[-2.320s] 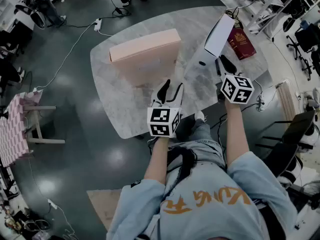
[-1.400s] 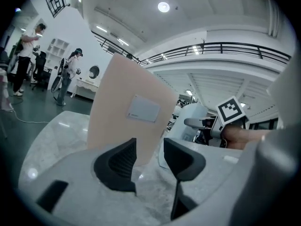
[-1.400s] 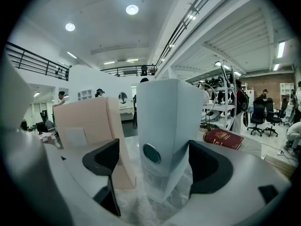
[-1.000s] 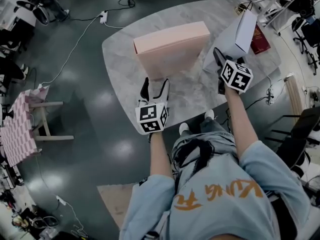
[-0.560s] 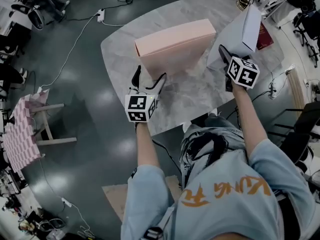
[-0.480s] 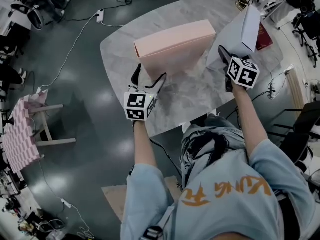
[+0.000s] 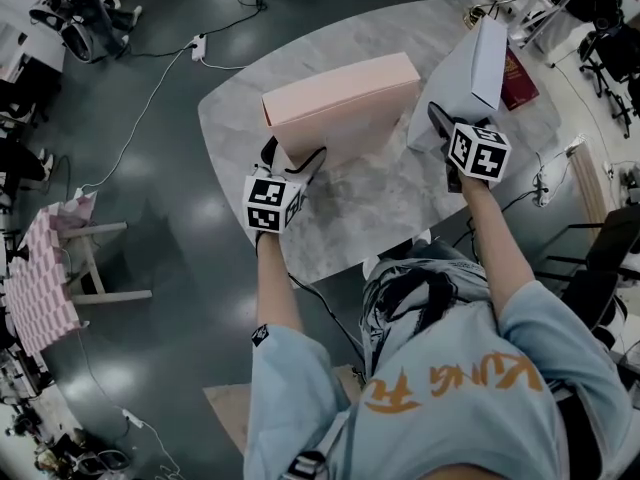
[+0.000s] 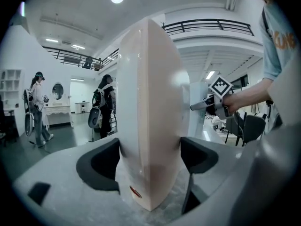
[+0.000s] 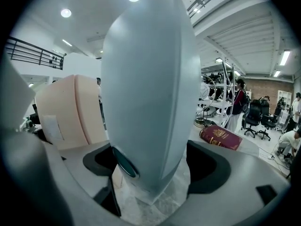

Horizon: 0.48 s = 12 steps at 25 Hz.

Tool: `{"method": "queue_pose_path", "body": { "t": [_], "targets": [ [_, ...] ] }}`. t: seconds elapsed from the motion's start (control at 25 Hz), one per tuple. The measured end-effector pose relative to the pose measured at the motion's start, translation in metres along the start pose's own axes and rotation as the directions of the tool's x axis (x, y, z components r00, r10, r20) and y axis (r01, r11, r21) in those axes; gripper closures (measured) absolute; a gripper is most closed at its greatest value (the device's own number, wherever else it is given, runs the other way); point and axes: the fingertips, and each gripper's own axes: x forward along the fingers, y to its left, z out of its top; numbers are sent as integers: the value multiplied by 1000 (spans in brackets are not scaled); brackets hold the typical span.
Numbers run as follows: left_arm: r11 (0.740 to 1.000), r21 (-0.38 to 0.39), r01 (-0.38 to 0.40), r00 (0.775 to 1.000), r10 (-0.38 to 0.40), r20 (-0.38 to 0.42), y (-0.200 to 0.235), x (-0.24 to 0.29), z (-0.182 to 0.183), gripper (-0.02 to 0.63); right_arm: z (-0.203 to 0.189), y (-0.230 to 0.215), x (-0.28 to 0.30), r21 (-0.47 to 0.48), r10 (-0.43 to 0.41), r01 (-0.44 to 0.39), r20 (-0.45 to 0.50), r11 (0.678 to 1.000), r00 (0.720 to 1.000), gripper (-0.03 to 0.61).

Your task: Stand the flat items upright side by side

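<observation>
The person stands at the near edge of the desk (image 7: pixel 385 203), both arms reaching over it. A broad strip of bare marble lies between that edge and the boxes.

The left gripper (image 7: pixel 293 154) sits close to the near left edge. Its jaws have just been opening and now stand released, with the near end of the pink box (image 7: pixel 340 98) between them. That box stands upright on a long edge, running from the gripper towards the middle of the desk. Bare desk shows to its left before the rim.

The right gripper (image 7: pixel 445 123) is clenched on the bottom corner of the grey box (image 7: pixel 468 60). This box stands tall on the right half of the desk. The two boxes are apart, with a wedge of open marble between them.

Just beyond the grey box a red book (image 7: pixel 518 80) lies flat near the far right rim.

Past the desk the dark floor (image 7: pixel 150 198) is open on the left. A cable (image 7: pixel 150 83) trails across it from a power strip (image 7: pixel 197 46), and a stool (image 7: pixel 85 258) stands well off.
</observation>
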Motion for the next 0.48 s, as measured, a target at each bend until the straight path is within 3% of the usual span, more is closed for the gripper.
{"method": "queue_pose_path", "body": {
  "t": [0.24,0.48],
  "targets": [
    [997,-14,-81,997,81,5,-10,-4,-3,210,-2,5,-1,-27,28,-28,-9,999,1000,141],
    [978,-56,-200,980,201,1,-22,-10,-3,216,-3,24,-9,-89,80,-81,-14,993,997,149]
  ]
}}
